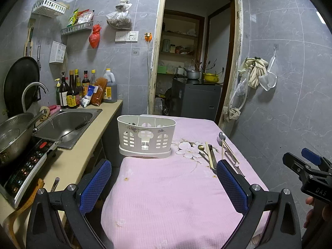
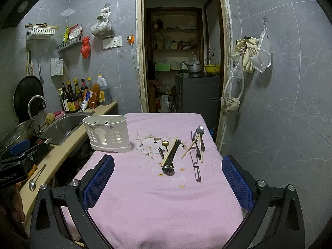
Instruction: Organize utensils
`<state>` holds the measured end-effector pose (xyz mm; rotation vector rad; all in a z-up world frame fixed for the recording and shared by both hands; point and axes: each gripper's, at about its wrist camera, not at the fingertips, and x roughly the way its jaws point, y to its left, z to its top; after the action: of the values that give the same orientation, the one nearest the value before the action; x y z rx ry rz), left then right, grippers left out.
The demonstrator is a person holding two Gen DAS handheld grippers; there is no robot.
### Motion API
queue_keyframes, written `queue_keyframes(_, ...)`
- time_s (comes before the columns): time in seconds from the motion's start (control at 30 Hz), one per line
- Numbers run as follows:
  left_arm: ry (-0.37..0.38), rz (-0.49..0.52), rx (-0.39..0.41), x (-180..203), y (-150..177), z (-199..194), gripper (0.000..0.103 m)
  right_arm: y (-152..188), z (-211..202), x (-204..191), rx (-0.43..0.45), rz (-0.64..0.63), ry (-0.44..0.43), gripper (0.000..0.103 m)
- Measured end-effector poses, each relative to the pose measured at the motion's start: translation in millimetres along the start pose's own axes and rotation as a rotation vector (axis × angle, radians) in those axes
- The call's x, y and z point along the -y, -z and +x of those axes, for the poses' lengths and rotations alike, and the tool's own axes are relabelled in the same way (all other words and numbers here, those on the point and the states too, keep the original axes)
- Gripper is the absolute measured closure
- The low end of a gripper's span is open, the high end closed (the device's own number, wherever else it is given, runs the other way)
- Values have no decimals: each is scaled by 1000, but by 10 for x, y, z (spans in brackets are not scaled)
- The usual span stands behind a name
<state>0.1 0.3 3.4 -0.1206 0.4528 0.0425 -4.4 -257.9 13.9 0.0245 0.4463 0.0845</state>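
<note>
Right gripper: jaws spread, empty, poised short of the utensils. Chopsticks, fork, spoon, peeler lay just ahead; caddy ahead-left (sorting dest., prob.). Left gripper: spread, empty.

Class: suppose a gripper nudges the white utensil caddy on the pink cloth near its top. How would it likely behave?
The white utensil caddy looks like thin, cut-out plastic and nearly empty, so probably light. Standing tall on a soft pink cloth, it may tip or drag the fabric rather than slide cleanly.
</note>
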Motion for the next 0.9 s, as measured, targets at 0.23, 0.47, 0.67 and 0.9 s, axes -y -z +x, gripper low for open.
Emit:
queue_keyframes(0.23,-3,1,1,7,5,1,1,-3,0,-8,0,0,-1,1)
queue_keyframes(0.47,-2,2,0,-5,17,7,1,-8,-1,-8,-1,0,0,1)
queue_keyframes(0.67,-2,1,0,-5,16,7,1,-8,-4,-3,-2,0,1,1)
queue_keyframes(0.9,-2,1,-1,-5,16,7,1,-10,-4,-2,-2,-1,0,1)
